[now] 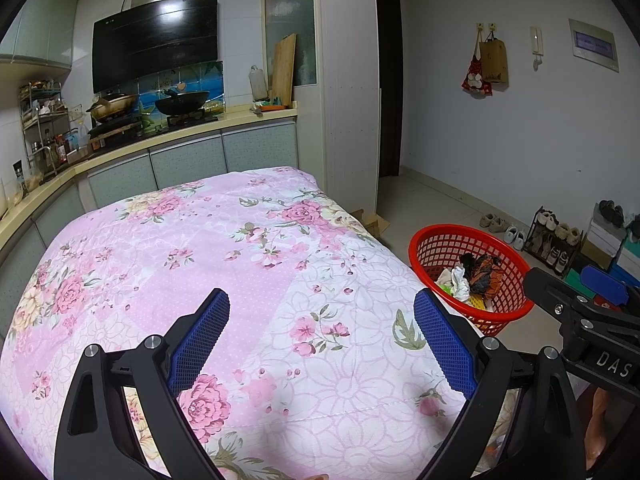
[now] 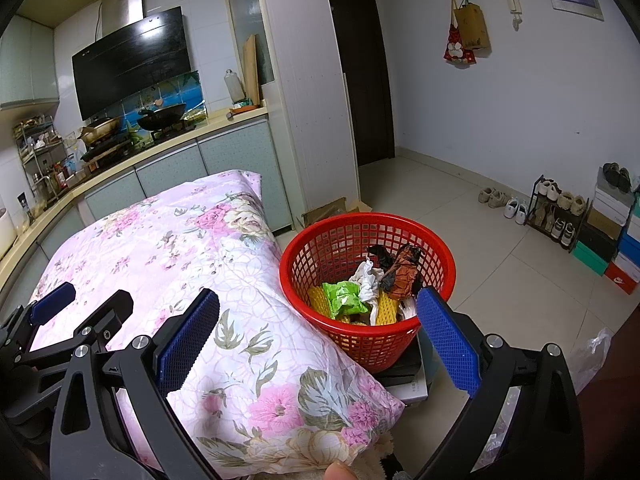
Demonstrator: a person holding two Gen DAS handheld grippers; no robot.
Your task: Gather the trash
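Note:
A red mesh basket [image 2: 328, 248] stands to the right of the table covered by a pink floral quilt [image 1: 224, 264]. It holds a green wrapper [image 2: 344, 298], white crumpled paper [image 2: 368, 280], a black and orange wrapper [image 2: 402, 272] and yellow foam netting [image 2: 386, 308]. The basket also shows in the left wrist view [image 1: 436, 248]. My left gripper [image 1: 322, 328] is open and empty above the quilt. My right gripper [image 2: 320, 328] is open and empty, near the basket's front rim. The right gripper also shows at the right edge of the left wrist view [image 1: 600, 280].
The basket stands on stacked dark and white boxes [image 2: 408, 376]. A kitchen counter [image 1: 160, 140] with pans runs behind the quilt. A shoe rack [image 2: 556, 212] and shoe boxes [image 2: 612, 248] line the right wall. Flattened cardboard [image 2: 332, 208] lies on the tiled floor.

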